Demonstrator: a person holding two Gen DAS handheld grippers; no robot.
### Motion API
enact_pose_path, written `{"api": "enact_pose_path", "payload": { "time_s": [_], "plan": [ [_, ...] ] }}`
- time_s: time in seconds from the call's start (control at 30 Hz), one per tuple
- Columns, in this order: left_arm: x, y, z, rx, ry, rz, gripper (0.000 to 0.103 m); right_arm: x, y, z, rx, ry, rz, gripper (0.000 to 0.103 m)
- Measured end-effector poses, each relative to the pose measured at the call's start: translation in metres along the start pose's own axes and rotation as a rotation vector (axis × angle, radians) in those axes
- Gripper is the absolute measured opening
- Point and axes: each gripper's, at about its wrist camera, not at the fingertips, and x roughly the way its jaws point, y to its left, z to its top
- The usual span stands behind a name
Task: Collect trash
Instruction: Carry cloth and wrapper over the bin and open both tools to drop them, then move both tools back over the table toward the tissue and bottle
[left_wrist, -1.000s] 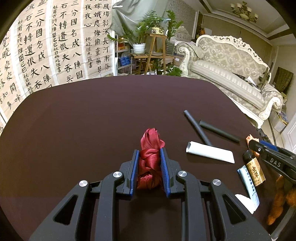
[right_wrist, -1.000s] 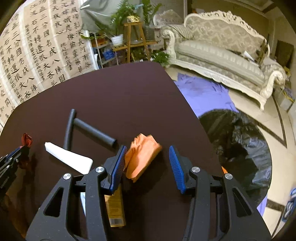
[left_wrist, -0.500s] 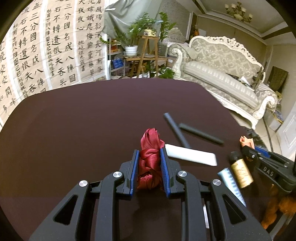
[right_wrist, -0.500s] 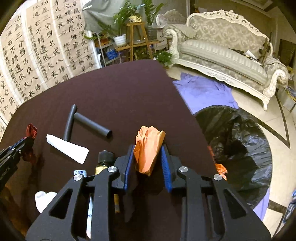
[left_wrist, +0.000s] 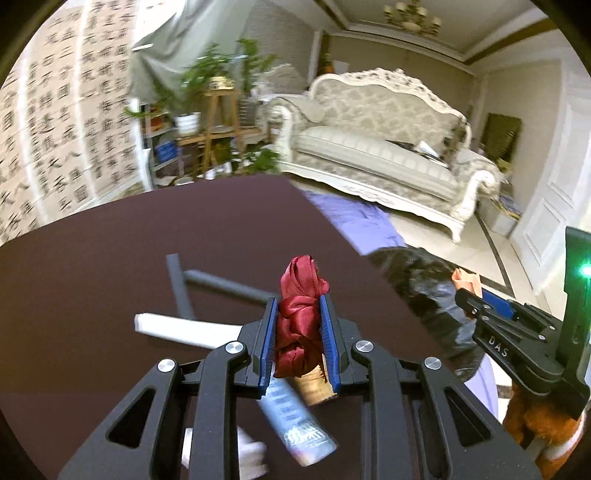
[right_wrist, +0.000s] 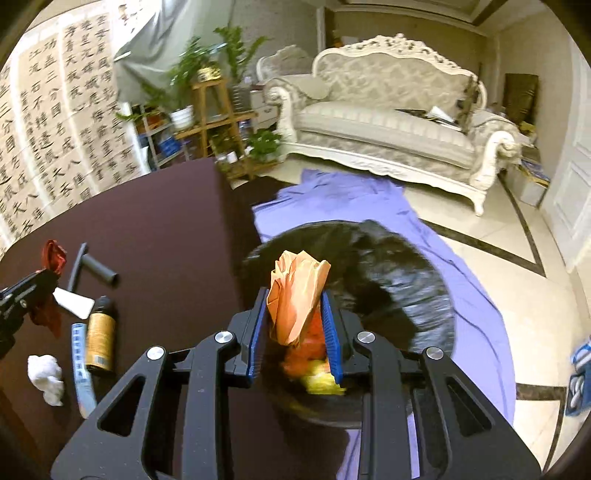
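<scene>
Two claws now carry trash: the left claw (left_wrist: 298, 332) stays clamped on the red ribbon wad (left_wrist: 300, 321), above the table (left_wrist: 110, 258) near its edge. The right claw (right_wrist: 294, 325) has just closed on the orange paper (right_wrist: 295, 295), and now hangs over the black trash bag (right_wrist: 406, 280); releasing looks next.

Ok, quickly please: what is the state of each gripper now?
Left gripper: closed on the red cloth.
Right gripper: closed on the orange paper.
</scene>
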Motion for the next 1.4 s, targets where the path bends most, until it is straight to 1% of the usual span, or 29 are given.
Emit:
{"api": "enact_pose_path", "payload": {
  "time_s": [0.1,0.33,0.57,0.77,0.8,0.83,0.87,0.9,0.93,1.0,1.03,1.07,1.1,1.27,1.4],
  "plan": [
    [0.016,-0.024,0.003,0.025,0.01,-0.024,0.024,0.001,-0.016,0.002,0.004,-0.019,-0.024,0.027],
    [0.047,-0.066,0.006,0.08,0.03,-0.034,0.024,0.01,-0.045,0.003,0.024,-0.033,-0.034,0.027],
    [0.075,-0.088,0.011,0.123,0.054,-0.027,0.024,0.022,-0.064,0.007,0.045,-0.038,-0.032,0.028],
    [0.093,-0.107,0.014,0.158,0.074,-0.026,0.024,0.03,-0.066,0.01,0.056,-0.038,-0.034,0.028],
    [0.094,-0.107,0.014,0.16,0.074,-0.024,0.026,0.031,-0.067,0.01,0.057,-0.039,-0.036,0.028],
    [0.095,-0.108,0.014,0.161,0.074,-0.02,0.034,0.031,-0.068,0.01,0.057,-0.039,-0.038,0.028],
    [0.096,-0.109,0.014,0.16,0.076,-0.015,0.039,0.032,-0.068,0.01,0.057,-0.041,-0.041,0.029],
    [0.096,-0.109,0.014,0.155,0.079,-0.011,0.049,0.032,-0.068,0.01,0.058,-0.044,-0.042,0.029],
    [0.096,-0.108,0.014,0.15,0.079,-0.01,0.055,0.031,-0.066,0.01,0.059,-0.044,-0.045,0.029],
    [0.095,-0.106,0.015,0.141,0.072,-0.003,0.061,0.031,-0.067,0.009,0.062,-0.043,-0.054,0.031],
    [0.094,-0.105,0.015,0.14,0.068,0.001,0.065,0.031,-0.068,0.009,0.063,-0.044,-0.057,0.035],
    [0.094,-0.105,0.016,0.14,0.066,0.003,0.068,0.03,-0.069,0.009,0.065,-0.051,-0.061,0.042],
    [0.093,-0.103,0.015,0.136,0.064,0.005,0.07,0.029,-0.069,0.008,0.066,-0.054,-0.065,0.043],
    [0.09,-0.1,0.015,0.128,0.07,0.011,0.073,0.026,-0.072,0.008,0.076,-0.052,-0.077,0.043],
    [0.08,-0.093,0.016,0.111,0.071,0.012,0.074,0.022,-0.071,0.006,0.082,-0.051,-0.079,0.044]
  ]
}}
